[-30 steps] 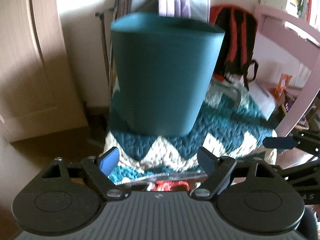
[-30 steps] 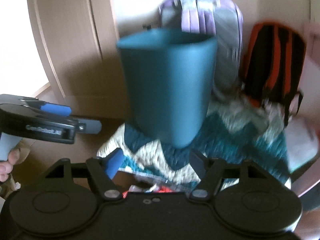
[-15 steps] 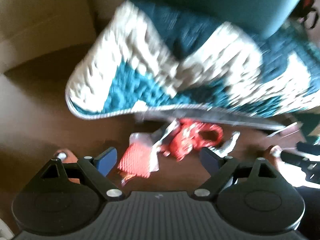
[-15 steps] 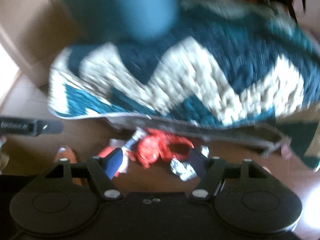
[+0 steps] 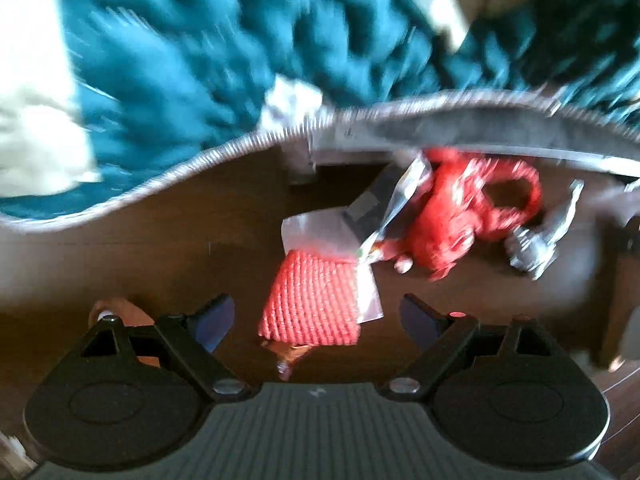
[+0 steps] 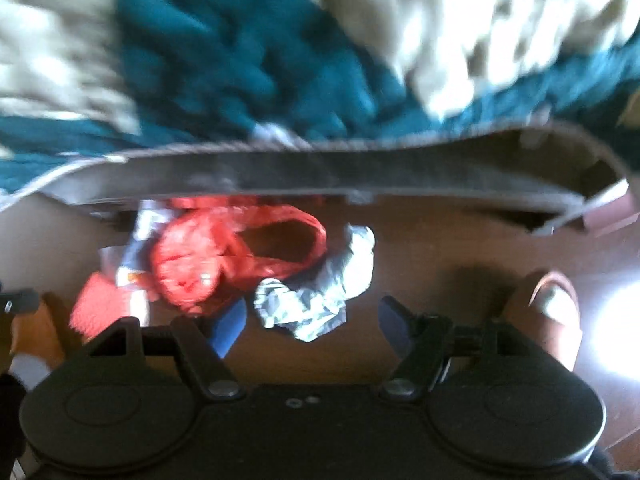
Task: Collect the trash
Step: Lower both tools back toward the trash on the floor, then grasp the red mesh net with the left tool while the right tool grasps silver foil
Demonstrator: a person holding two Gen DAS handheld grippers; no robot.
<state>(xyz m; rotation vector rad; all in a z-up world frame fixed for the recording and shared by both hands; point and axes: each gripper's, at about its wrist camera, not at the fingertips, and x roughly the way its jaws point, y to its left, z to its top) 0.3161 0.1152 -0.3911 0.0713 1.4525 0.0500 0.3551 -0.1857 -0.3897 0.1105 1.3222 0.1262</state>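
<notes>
Three scraps lie on the brown floor (image 5: 168, 232) below the blanket's edge (image 5: 224, 148): red mesh piece (image 5: 314, 300), red bag (image 6: 200, 260), crumpled foil (image 6: 320, 292). Your left gripper (image 5: 316, 320) and right gripper (image 6: 312, 320) are both spread wide, holding nothing.

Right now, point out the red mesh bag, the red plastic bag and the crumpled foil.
red mesh bag (image 5: 312, 300), left wrist view, middle of the netting
red plastic bag (image 6: 188, 264), right wrist view, bunched body
crumpled foil (image 6: 316, 300), right wrist view, centre
</notes>
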